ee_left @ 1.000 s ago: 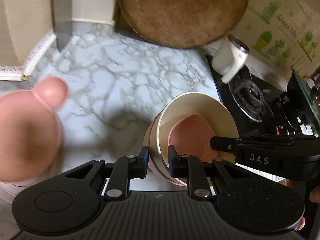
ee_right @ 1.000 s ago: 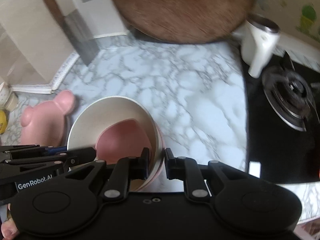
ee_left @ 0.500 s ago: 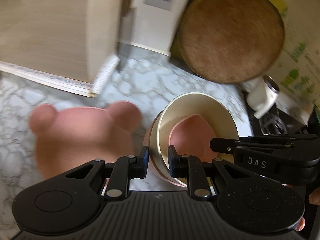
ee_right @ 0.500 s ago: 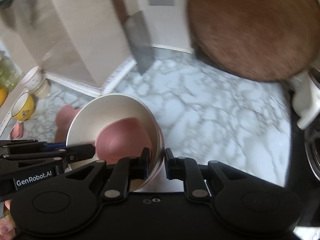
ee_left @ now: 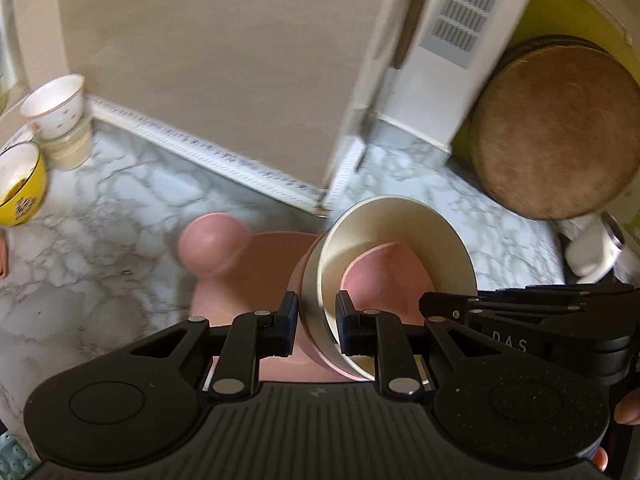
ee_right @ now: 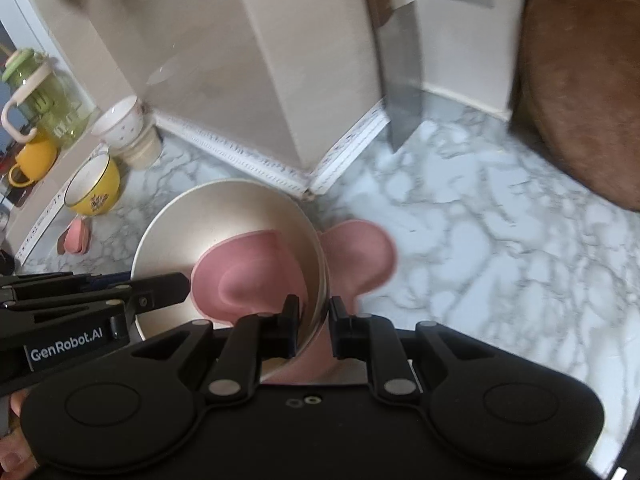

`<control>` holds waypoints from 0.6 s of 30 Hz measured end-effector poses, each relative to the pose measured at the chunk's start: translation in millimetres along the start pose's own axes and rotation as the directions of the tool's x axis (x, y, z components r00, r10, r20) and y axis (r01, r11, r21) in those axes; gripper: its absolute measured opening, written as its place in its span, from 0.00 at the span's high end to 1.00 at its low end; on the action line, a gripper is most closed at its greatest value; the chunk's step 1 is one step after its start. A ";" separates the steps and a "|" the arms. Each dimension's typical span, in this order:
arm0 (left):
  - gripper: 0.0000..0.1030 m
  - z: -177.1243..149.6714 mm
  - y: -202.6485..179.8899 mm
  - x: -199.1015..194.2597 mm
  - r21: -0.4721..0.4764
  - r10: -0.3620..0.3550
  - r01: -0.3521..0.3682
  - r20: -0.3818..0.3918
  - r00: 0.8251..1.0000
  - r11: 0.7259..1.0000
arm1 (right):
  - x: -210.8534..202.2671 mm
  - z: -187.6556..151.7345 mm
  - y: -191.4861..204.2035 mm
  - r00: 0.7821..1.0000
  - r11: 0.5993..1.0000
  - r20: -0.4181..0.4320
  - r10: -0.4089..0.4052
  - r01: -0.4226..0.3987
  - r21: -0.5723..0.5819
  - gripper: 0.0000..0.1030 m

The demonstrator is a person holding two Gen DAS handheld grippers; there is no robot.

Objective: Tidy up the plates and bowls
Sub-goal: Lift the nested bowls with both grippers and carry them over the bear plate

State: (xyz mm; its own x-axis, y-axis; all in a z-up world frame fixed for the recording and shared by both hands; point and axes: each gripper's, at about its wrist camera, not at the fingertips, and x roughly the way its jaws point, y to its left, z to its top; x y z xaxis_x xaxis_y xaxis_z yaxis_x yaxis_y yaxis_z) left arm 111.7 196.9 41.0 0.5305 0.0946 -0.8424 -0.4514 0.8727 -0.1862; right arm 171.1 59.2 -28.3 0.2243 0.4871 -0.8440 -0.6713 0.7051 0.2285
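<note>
Marble counter (ee_right: 480, 248); cream bowl (ee_right: 224, 216) mouth up, tilted.

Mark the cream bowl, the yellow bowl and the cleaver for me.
cream bowl (ee_right: 224, 216): right wrist view, inner wall.
yellow bowl (ee_right: 98, 196): right wrist view, outer side.
cleaver (ee_right: 404, 80): right wrist view, flat of the blade.

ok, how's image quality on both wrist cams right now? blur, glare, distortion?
Left wrist: background smeared by motion blur, wall trim streaked, pink eared plate soft; left gripper and cream bowl sharp. Fisheye bends the wall edges. Right wrist: marble counter and cleaver blurred, right gripper crisp on the bowl rim; soft sheen inside the bowl, no harsh glare.
</note>
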 end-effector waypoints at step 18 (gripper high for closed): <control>0.82 -3.8 31.1 43.4 -0.042 0.030 -0.034 -0.094 0.995 0.999 | 47.0 4.0 12.4 0.993 0.999 -0.109 -0.047 0.046 -0.014 0.85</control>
State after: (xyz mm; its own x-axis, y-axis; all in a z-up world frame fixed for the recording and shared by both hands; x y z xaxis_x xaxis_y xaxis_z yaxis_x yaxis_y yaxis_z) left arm 118.0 226.4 -3.4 0.4472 0.0750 -0.8913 -0.4984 0.8483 -0.1788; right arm 176.1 92.8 -63.2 0.1773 0.3943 -0.9017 -0.6705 0.7191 0.1826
